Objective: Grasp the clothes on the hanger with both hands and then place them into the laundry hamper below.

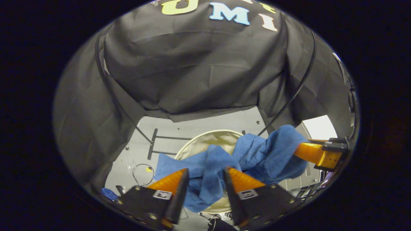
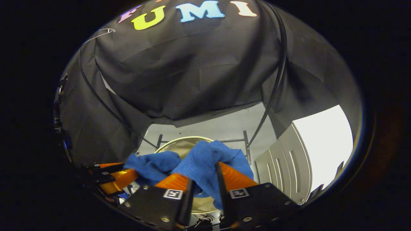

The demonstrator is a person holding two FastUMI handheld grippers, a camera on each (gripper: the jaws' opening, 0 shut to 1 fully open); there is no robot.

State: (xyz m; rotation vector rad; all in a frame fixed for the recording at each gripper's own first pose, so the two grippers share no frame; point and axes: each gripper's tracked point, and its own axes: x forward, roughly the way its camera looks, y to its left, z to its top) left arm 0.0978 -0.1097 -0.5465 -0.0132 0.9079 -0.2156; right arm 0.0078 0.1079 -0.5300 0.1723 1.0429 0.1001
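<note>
The soft, light blue garment (image 1: pixel 257 154) is pinched at each bunched end by left gripper (image 1: pixel 205 179) and right gripper (image 2: pixel 203 178) jaws, above the hamper (image 1: pixel 205 138).

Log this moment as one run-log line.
stage: carrying | left gripper: shut on blue garment | right gripper: shut on blue garment | position: over laundry hamper | release: not yet

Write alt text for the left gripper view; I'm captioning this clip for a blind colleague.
The left claw grips a bunched blue garment above a round cream laundry hamper on the grey floor. The right claw holds the garment's far end at the right, and black cloth hangs behind.
</note>
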